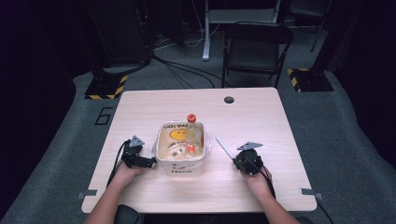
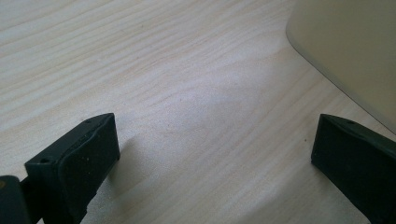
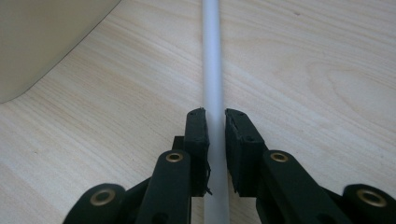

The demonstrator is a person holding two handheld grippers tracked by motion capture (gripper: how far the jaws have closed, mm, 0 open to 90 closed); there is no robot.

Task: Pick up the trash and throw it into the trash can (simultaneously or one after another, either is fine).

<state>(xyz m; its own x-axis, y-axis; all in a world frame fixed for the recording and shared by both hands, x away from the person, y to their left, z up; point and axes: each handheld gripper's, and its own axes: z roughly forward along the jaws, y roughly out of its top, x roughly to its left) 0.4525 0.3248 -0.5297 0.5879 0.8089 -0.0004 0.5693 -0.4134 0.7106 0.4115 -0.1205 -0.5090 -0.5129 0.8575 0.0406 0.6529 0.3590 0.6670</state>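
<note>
two grippers low on the surface (image 1: 140,196), both toward its near edge, either side of a cream tub (image 1: 181,164) at mid-surface. right gripper (image 3: 215,116) with fingers (image 3: 196,135) pinching a white straw-like tube (image 3: 212,60), lying flat on the wood and running away toward the far edge, just right of the tub. left gripper (image 2: 212,154) with fingers (image 2: 79,158) spread wide over bare wood, nothing between them, tub wall just beside the right-hand one.

likely step: grasp on the tube made, lift not yet begun. probably next: raise the tube clear, swing its free end over the tub rim, toward the red-capped bottle (image 1: 192,130) inside. steadying of the tub perhaps needed from the left side.

plenty of bare wood toward the right edge and the far edge; tight only between tube and tub wall. long free end apt to catch the rim if swung low.
</note>
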